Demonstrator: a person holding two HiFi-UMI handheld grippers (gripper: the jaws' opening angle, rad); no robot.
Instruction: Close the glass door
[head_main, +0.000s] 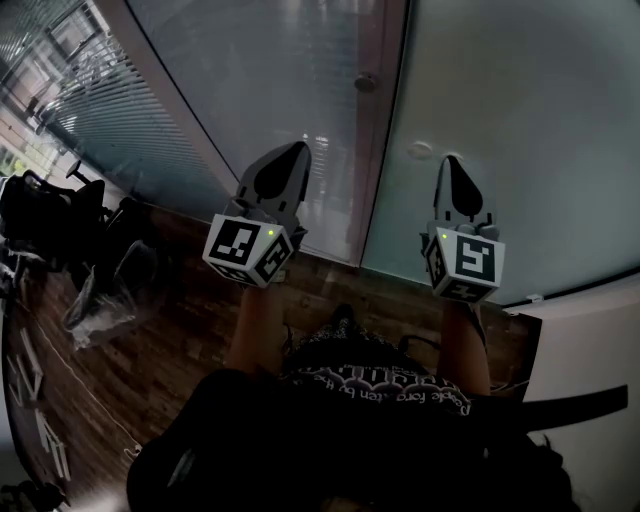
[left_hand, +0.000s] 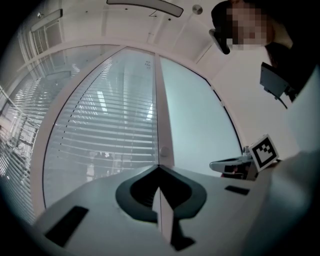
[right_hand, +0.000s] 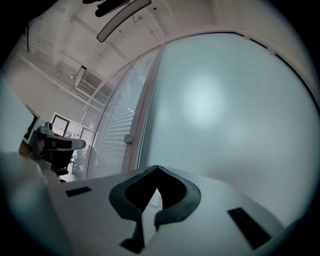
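Glass door: tall frosted pane, pale grey-green, nothing readable through it. It fills the right half of the head view and most of the right gripper view. Its left edge runs along a pale upright frame. Left of the frame is a clear glazed panel with horizontal blinds behind it. Dark wooden floor lies below.

Right gripper: raised before the lower part of the door, near its left edge, nose toward the frosted glass. Whether it touches can't be judged. Jaws clenched tip to tip, nothing in them.

Left gripper: before the blind-backed panel, just left of the frame. Jaws likewise pressed together, empty.

Small round knob sits on the frosted pane, just left of the right gripper's tip. A second knob is higher, on the frame.
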